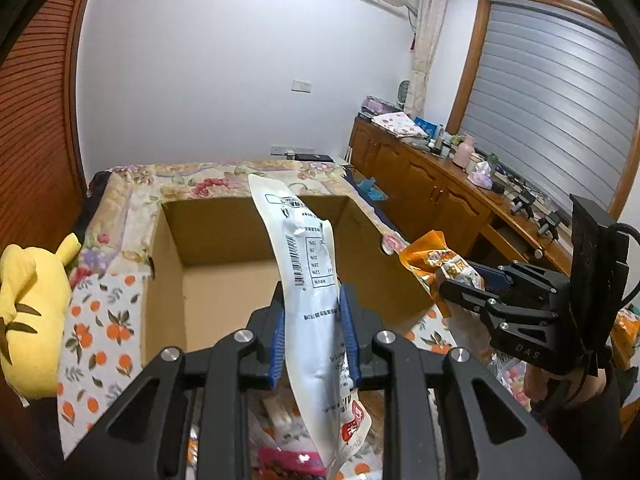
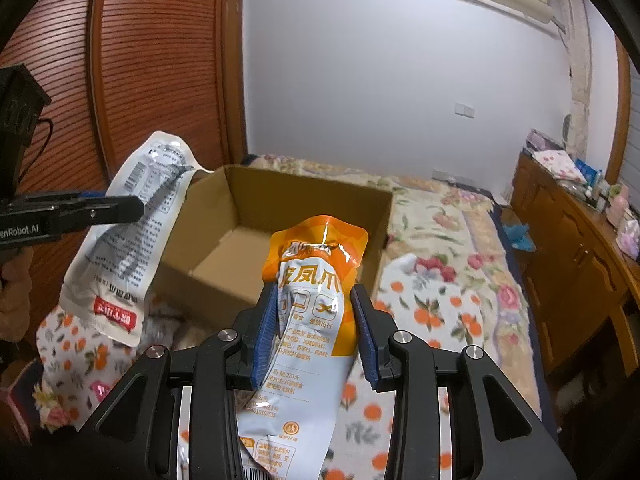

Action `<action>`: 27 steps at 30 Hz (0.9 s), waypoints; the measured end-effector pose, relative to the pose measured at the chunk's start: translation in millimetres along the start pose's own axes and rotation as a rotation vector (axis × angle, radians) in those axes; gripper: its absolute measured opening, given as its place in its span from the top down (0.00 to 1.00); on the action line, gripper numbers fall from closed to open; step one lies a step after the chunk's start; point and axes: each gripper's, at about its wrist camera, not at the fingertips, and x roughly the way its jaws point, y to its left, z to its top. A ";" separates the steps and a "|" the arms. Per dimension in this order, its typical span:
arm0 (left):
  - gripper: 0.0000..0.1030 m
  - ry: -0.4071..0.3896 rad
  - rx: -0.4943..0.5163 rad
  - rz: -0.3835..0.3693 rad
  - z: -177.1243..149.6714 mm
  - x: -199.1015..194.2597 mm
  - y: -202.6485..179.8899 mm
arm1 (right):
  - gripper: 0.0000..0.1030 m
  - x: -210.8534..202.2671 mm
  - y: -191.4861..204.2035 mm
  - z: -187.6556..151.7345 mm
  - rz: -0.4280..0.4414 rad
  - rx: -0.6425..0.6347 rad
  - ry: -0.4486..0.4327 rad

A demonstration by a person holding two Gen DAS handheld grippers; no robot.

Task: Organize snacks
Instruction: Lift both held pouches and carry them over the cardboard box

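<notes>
— Both grippers were clamped: the left gripper (image 1: 312, 336) on a white snack pouch (image 1: 308, 280), the right gripper (image 2: 316, 332) on an orange chicken-feet pouch (image 2: 316, 280), each held above the bed, short of the open cardboard box (image 2: 240, 216).

— The risk?

— Slick, floppy film could slide out or snag the box rim. Only the left wrist view showed a yellow plush toy (image 1: 28, 320); only the right showed the white pouch's red label.

left claw (image 1: 312, 336) clamped, right claw (image 2: 316, 328) gripping
</notes>
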 end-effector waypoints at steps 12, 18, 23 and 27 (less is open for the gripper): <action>0.79 0.027 -0.031 0.042 41.8 47.9 43.4 | 0.65 63.7 -5.7 55.3 0.039 -0.025 0.003; 0.79 0.052 -0.031 0.071 50.7 77.3 62.6 | 0.64 99.3 -11.6 68.6 0.024 -0.030 0.023; 0.79 0.076 -0.026 0.102 45.0 97.8 73.0 | 0.64 124.3 -11.9 71.4 -0.035 -0.053 0.037; 0.79 0.102 -0.023 0.125 37.6 110.5 79.3 | 0.64 135.8 -7.8 70.3 -0.059 -0.069 0.057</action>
